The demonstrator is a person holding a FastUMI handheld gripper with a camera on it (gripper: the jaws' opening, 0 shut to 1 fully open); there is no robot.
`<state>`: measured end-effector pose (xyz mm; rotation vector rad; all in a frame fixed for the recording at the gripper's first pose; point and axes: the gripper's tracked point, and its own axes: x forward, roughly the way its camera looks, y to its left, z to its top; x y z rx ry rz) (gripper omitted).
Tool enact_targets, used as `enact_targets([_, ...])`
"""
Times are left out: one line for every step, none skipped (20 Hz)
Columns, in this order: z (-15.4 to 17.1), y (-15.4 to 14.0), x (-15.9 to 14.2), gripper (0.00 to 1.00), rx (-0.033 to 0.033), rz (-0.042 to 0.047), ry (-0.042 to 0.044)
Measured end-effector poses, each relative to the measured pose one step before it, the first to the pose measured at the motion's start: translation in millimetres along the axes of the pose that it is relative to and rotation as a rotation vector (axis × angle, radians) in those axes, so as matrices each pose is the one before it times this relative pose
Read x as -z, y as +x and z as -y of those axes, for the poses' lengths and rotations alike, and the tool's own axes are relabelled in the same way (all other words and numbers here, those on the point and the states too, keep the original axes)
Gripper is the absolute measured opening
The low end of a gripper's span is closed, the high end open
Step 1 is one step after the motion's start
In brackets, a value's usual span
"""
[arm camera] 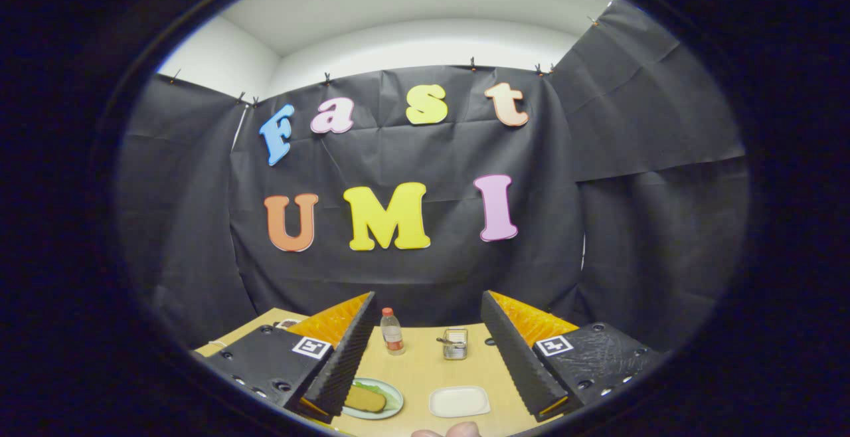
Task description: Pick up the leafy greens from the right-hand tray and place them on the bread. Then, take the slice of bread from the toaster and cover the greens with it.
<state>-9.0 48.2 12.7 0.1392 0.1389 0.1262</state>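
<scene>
Two fingers of the tongs point(425, 357) stand wide apart with nothing between them but the open stretch of the wooden surface point(425, 374) below. Beneath the left finger sits a round pale-green plate point(392, 402), partly hidden by that finger; on it lies a slice of bread point(364, 398) with leafy greens point(373, 388) showing at its far edge, touching the bread. Whether the greens lie under the slice or beside it cannot be told. Just to the right of the plate, between the fingers and clear of both, rests a white rectangular tray point(459, 401) that looks bare. Beyond the fingers, near the far edge of the surface, a small clear bottle point(392, 332) with a red cap stands upright, and to its right, apart from it, stands a small metal toaster point(455, 344) with a lever on its left side; what it holds is too small to make out. At the near edge, just below the white tray, the tips of a person's fingers point(455, 431) show. Black cloth hangs behind the surface as the booth's wall point(631, 224).
</scene>
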Motion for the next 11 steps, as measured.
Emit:
enact_targets([3.22, -4.98, -2.75, 0.96, 0.00325, 0.00615, -0.01573])
enact_targets([2.49, -7.58, -5.69, 0.96, 0.00319, 0.01241, -0.01225])
enact_targets([-1.16, -4.31, -5.68, 0.96, 0.00147, 0.0078, -0.00005])
enact_targets([-0.27, -4.23, -4.05, 0.96, 0.00341, -0.00003, 0.00764])
enact_targets([0.44, -3.4, -3.32, 0.96, 0.00469, -0.00151, 0.00597])
enact_targets([2.37, -1.85, -3.26, 0.96, 0.00889, -0.00055, -0.00715])
enact_targets([1.38, -1.37, -3.5, 0.96, 0.00408, 0.00329, -0.00771])
enact_targets([-0.11, -3.1, -4.45, 0.96, 0.00285, 0.00483, -0.0015])
enact_targets([0.2, -0.52, -4.22, 0.96, 0.00444, 0.00704, 0.00101])
enact_targets([1.47, -1.21, -3.54, 0.96, 0.00553, 0.00743, -0.00103])
enact_targets([0.82, -0.66, -0.37, 0.96, 0.00263, 0.00146, 0.00058])
